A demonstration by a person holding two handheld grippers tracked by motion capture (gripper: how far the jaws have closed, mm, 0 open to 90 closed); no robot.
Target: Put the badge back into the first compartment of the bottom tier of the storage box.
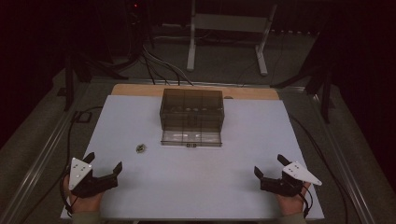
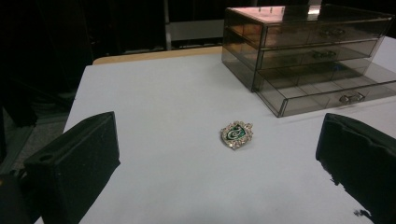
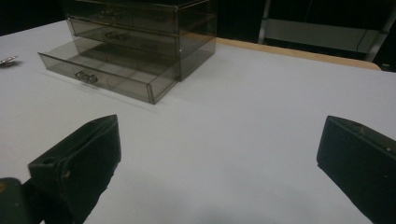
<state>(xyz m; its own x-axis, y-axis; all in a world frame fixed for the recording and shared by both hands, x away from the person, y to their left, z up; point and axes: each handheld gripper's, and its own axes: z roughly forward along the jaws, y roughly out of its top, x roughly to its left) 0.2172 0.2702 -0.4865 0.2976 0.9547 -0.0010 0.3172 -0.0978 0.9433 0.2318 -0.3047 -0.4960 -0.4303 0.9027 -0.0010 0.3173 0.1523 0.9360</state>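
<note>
Lighting: dim overall; surroundings lying in near-black. Tabletop (image 1: 140,186) catching soft overhead light, glaring nowhere. Shadows falling faint, diffuse. Near tongs blurring slightly; grain showing throughout.

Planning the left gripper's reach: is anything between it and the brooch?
Nothing: in the left gripper view, bare white table runs from the open left gripper to the brooch.

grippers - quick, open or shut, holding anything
left gripper: open, holding nothing; the brooch lies on the table ahead of it.
right gripper: open, holding nothing.
</note>
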